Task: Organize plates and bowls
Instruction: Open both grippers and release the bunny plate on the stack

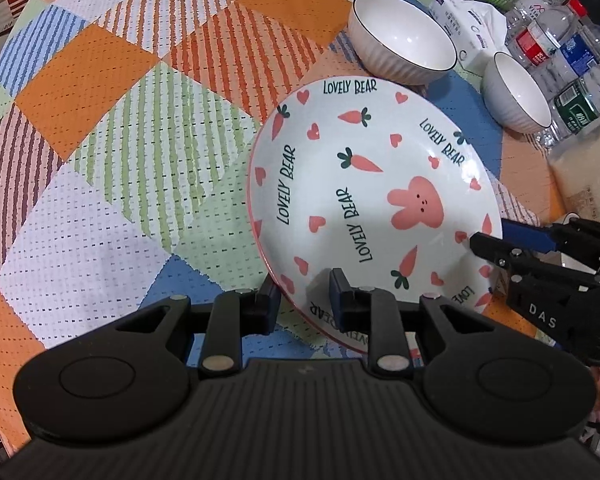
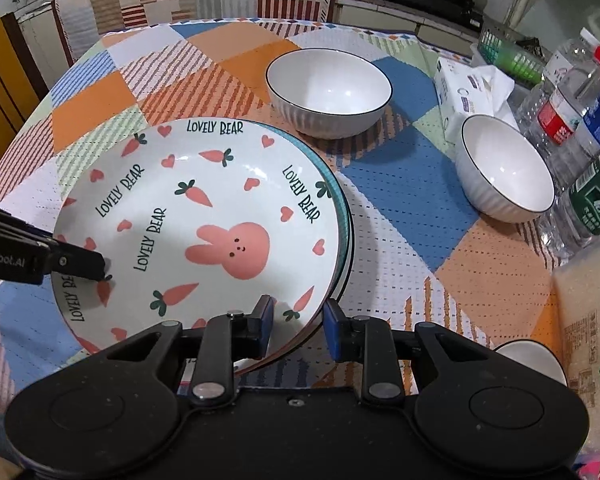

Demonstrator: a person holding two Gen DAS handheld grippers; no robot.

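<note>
Three plates at least already in one stack, lower left of the right wrist view: bunny plate (image 2: pixel 228 208) on top, teal-rimmed plate (image 2: pixel 342 208) just under it, a dark rim lower again. Looks like the plate half of the job close to finished. Leaves the bowls to gather: far bowl (image 2: pixel 328 84) at upper centre, near bowl (image 2: pixel 504 168) at right, apart from each other on the tablecloth (image 2: pixel 400 184), neither nested. Third bowl (image 2: pixel 532 356) at lower right, mostly cut off by the gripper body and a pale sack (image 2: pixel 588 320).

Right gripper (image 2: pixel 298 312) astride the near rim of the bunny plate, one finger over the inside, the other outside, a gap showing on both sides of the rim: parted, not pinching. Left gripper (image 1: pixel 302 292) astride the opposite rim, jaws narrow, outer pad close against the edge; cannot tell whether the pads press or merely bracket it.

Hard to judge whether the bunny plate lies fully settled or tilts a little: underside hidden in both views, lower plates out of sight entirely from the left wrist. No sure count of plates beneath. Near bowl just beside the tissue pack (image 2: pixel 472 88) and the water bottles (image 2: pixel 572 120), contact with them unclear.
</note>
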